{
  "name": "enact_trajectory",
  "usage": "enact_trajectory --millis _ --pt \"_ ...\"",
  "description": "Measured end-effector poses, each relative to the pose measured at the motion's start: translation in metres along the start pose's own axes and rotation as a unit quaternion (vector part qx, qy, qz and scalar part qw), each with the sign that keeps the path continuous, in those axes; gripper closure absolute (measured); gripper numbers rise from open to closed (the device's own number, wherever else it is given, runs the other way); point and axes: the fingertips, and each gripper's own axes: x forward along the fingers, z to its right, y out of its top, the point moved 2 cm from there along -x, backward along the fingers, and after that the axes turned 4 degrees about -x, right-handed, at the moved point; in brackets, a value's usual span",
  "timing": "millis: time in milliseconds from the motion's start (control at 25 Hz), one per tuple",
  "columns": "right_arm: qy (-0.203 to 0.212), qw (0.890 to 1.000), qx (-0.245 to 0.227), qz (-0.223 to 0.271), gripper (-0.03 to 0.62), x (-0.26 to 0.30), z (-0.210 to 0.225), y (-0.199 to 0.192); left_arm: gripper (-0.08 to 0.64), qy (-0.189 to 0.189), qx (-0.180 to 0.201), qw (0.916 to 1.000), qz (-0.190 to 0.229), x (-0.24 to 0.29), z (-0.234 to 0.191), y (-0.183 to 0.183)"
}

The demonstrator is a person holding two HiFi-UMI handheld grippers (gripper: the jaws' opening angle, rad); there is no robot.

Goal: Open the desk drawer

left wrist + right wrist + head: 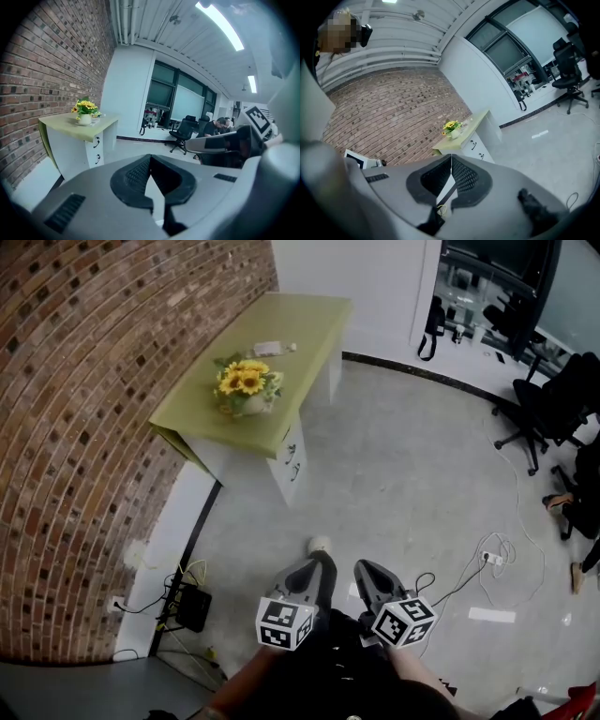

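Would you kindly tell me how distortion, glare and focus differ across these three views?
Head view: fisheye bends the red brick wall into a curve. Left gripper view: the ceiling strip light blows out white; the grey left gripper is soft up close. Right gripper view: corners vignette dark.

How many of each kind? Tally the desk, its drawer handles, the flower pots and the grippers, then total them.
Desk: 1
Drawer handles: 2
Flower pots: 1
Grippers: 2 (left gripper, right gripper)
Total: 6
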Motion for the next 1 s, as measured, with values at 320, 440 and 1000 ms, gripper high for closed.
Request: enact_trajectory --millis 320,440,1000 --pt "0.000 1.000 0.003 -0.012 0.580 0.016 0.010 0.000 0.551 -0.015 -0.001 0.9998 -0.009 0.022 -0.001 0.003" --pt "0.003 1.000 0.001 -0.016 0.579 0.029 0.014 0.005 0.551 -0.016 -0.003 0.9998 -0.011 0.033 -0.007 0.008" --pt "0.004 0.999 -0.015 -0.030 0.580 0.109 0.041 0.058 0.551 -0.014 -0.016 0.9998 0.003 0.100 -0.065 0.065"
